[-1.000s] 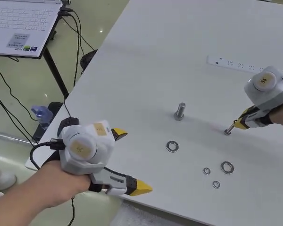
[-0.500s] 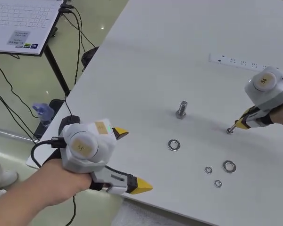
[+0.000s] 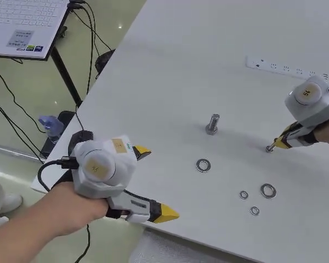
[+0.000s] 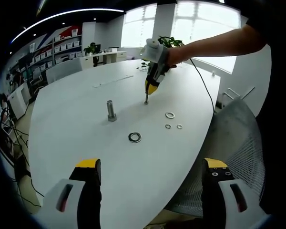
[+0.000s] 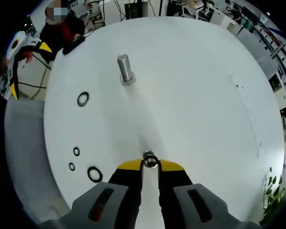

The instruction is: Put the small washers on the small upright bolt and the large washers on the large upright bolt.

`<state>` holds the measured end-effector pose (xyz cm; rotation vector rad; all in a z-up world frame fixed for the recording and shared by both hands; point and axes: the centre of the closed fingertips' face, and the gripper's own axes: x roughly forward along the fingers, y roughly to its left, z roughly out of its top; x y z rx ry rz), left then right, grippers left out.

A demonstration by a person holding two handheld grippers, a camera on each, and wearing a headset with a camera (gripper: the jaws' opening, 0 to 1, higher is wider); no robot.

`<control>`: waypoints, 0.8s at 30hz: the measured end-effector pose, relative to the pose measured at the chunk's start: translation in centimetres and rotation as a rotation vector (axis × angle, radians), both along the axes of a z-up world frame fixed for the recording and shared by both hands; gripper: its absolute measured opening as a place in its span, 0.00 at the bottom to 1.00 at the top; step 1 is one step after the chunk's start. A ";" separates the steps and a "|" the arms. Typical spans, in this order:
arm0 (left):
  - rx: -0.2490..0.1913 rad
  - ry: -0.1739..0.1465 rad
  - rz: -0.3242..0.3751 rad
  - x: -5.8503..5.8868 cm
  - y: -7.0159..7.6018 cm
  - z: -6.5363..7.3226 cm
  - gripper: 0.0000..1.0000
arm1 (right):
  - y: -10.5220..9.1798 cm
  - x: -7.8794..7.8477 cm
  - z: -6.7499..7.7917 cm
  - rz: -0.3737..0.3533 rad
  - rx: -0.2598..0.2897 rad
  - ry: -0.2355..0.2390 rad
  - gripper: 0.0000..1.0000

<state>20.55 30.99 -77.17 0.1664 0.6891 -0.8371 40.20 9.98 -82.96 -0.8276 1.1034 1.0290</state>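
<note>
The large bolt [image 3: 212,124] [image 4: 111,110] [image 5: 125,69] stands upright mid-table. My right gripper [image 3: 276,145] [image 5: 150,164] [image 4: 150,89] is at the small upright bolt [image 3: 270,148] [image 4: 146,100], with its jaws nearly together on a small washer [image 5: 149,159] at the bolt's top. One large washer [image 3: 203,165] [image 4: 134,137] [image 5: 83,98] lies flat near the large bolt. Another large washer [image 3: 268,190] [image 5: 94,173] lies by two small washers [image 3: 244,194] [image 3: 254,210]. My left gripper [image 3: 153,182] [image 4: 151,167] hangs open over the table's near edge, holding nothing.
A white power strip [image 3: 285,68] lies at the table's far side. A laptop [image 3: 22,27] sits on a stand to the left, with cables and a bottle [image 3: 50,127] on the floor. A mesh chair [image 4: 233,143] stands by the table's edge.
The head camera has drifted a little. Both grippers stay about where they were, the right one still at the small bolt.
</note>
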 end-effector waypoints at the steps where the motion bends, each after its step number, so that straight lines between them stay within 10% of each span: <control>1: 0.000 0.001 0.000 0.0 0.0 0.0 0.87 | 0.0 0.0 -0.1 0.001 0.000 0.001 0.13; 24: -0.016 0.027 0.003 -0.4 0.0 -0.4 0.86 | 0.3 0.0 -3.0 0.027 -0.031 0.013 0.13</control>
